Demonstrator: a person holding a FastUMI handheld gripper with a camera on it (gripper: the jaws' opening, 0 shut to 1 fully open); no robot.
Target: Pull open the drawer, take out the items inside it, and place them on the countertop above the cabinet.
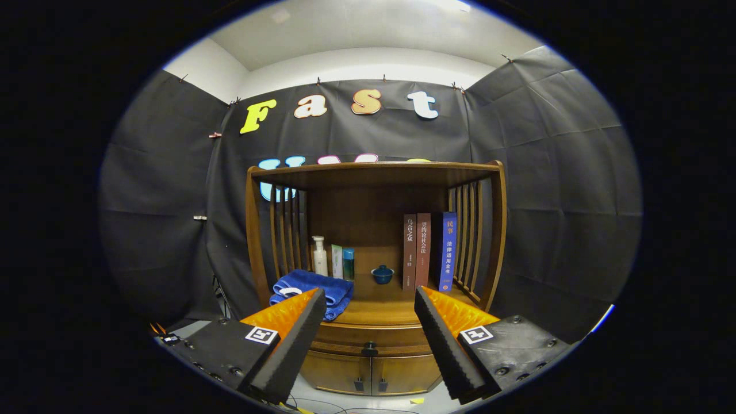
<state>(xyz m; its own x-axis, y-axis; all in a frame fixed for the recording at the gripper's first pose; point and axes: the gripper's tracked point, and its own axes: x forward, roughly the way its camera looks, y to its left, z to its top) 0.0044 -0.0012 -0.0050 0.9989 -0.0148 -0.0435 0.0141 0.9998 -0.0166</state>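
Black cloth walls flank the cabinet (374, 276); gripper (368, 313) fingers spread wide, well short of its drawer (371, 339).

Gripper (368, 313): one unit, two fingers, hand-held. Fingers spread wide apart, nothing between them, touching nothing. Left finger (290, 345) angles inward from its base toward its tip; right finger (445, 345) mirrors it. Serrated inner pads face each other across the open gap. Square marker tags sit on both finger bases. Pose level, pointing straight ahead.

Three upright books (428, 250), one blue towel (313, 287), one blue bowl (382, 275), one white bottle (319, 256), two small boxes (343, 262).
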